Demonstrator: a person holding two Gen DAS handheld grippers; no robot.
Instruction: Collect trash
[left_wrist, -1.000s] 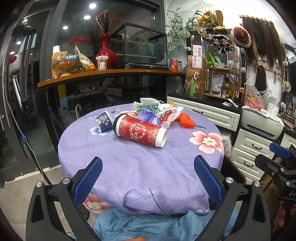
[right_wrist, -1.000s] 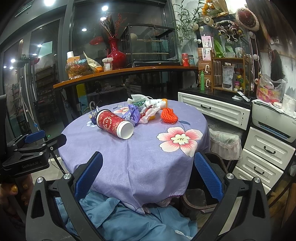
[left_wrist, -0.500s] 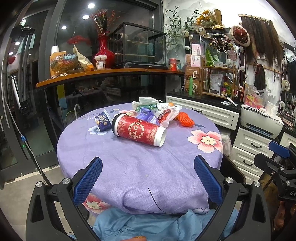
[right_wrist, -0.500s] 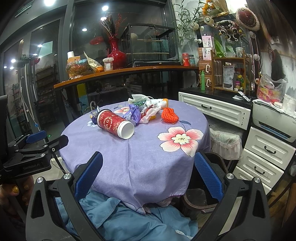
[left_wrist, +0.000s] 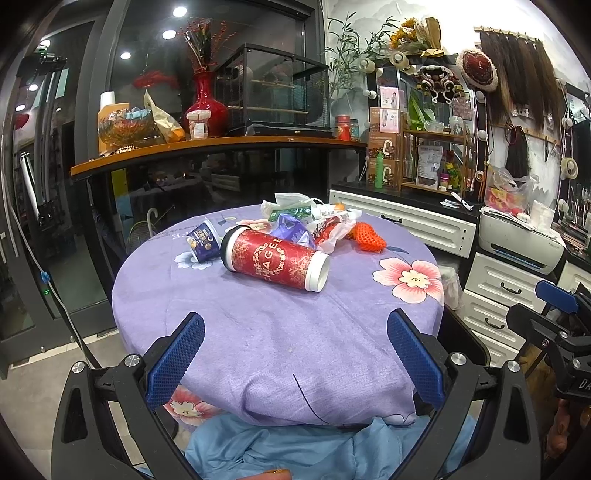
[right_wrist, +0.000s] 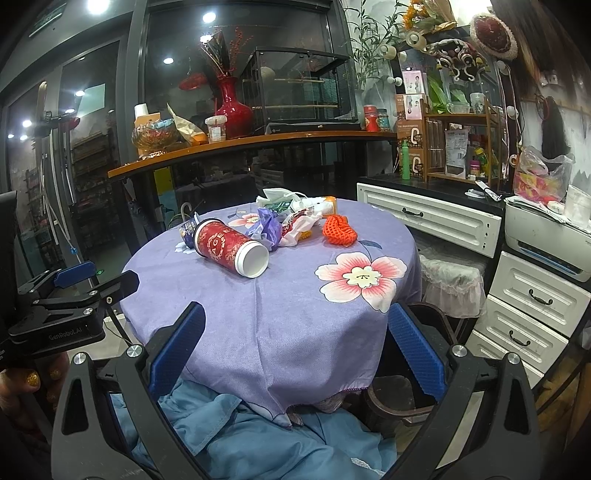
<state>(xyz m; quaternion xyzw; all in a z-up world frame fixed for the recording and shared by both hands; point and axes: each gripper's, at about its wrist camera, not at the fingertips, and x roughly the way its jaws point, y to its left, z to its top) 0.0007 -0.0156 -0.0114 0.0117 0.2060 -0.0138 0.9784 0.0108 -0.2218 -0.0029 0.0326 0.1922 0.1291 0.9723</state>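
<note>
A red paper cup (left_wrist: 275, 258) (right_wrist: 231, 247) lies on its side on the round table (left_wrist: 266, 332) (right_wrist: 295, 317) with a purple flowered cloth. Behind it sit a small dark blue cup (left_wrist: 201, 240), a purple wrapper (left_wrist: 291, 229) (right_wrist: 269, 228), crumpled white and red wrappers (left_wrist: 328, 225) (right_wrist: 301, 221) and an orange net (left_wrist: 367, 238) (right_wrist: 339, 230). My left gripper (left_wrist: 295, 349) hangs open at the table's near edge, well short of the trash. My right gripper (right_wrist: 295, 343) is open too, nothing between its fingers, near the table's front right.
A dark bin (right_wrist: 391, 402) stands on the floor under the table's right side. Blue cloth (right_wrist: 229, 439) lies at the bottom. White drawers (right_wrist: 532, 306) and a printer (right_wrist: 546, 240) line the right. A wooden counter (left_wrist: 207, 147) with a red vase (left_wrist: 205, 103) runs behind.
Both views have crept very slightly; the table and trash keep their places. Neither gripper has changed its opening.
</note>
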